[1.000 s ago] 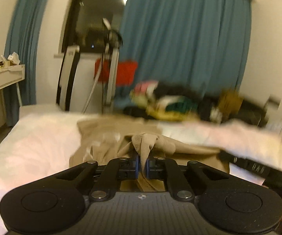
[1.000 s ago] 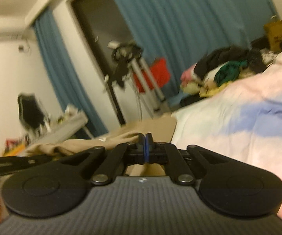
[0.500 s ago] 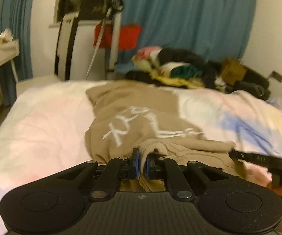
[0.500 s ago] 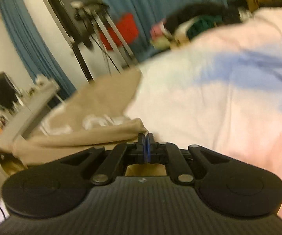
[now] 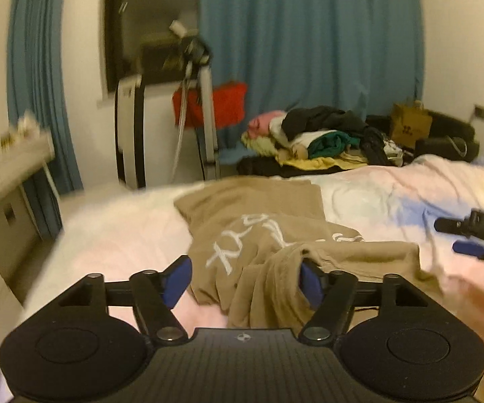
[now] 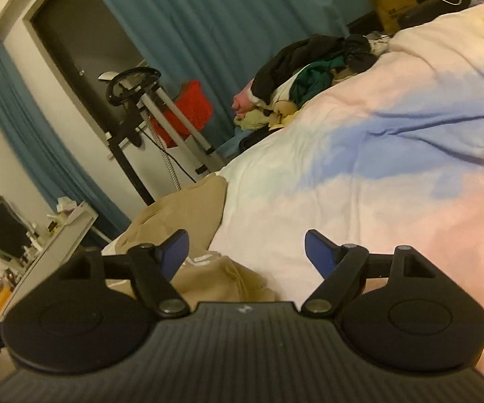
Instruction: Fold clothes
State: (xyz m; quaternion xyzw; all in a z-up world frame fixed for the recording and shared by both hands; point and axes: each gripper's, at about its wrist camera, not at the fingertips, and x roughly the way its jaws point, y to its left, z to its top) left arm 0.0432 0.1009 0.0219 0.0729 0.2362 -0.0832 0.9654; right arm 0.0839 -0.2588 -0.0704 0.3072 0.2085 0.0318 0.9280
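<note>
A tan shirt with white lettering (image 5: 262, 231) lies loosely folded on the pastel bedspread (image 5: 114, 231). My left gripper (image 5: 243, 277) is open; a bunched fold of the shirt lies between its blue pads and drapes over the right one. My right gripper (image 6: 245, 252) is open and empty, just above the shirt's near edge (image 6: 215, 275), with the bedspread (image 6: 359, 174) ahead. The right gripper's tips also show at the right edge of the left wrist view (image 5: 470, 235).
A pile of mixed clothes (image 5: 319, 141) sits at the bed's far end. A white stand with a red cloth (image 5: 208, 107) is before the blue curtains (image 5: 309, 40). A desk (image 5: 3, 174) stands on the left. A brown paper bag (image 5: 410, 124) sits at the back right.
Both grippers have opened and let go of the shirt. The shirt's lifted edge has dropped onto the bed, folded over itself.
</note>
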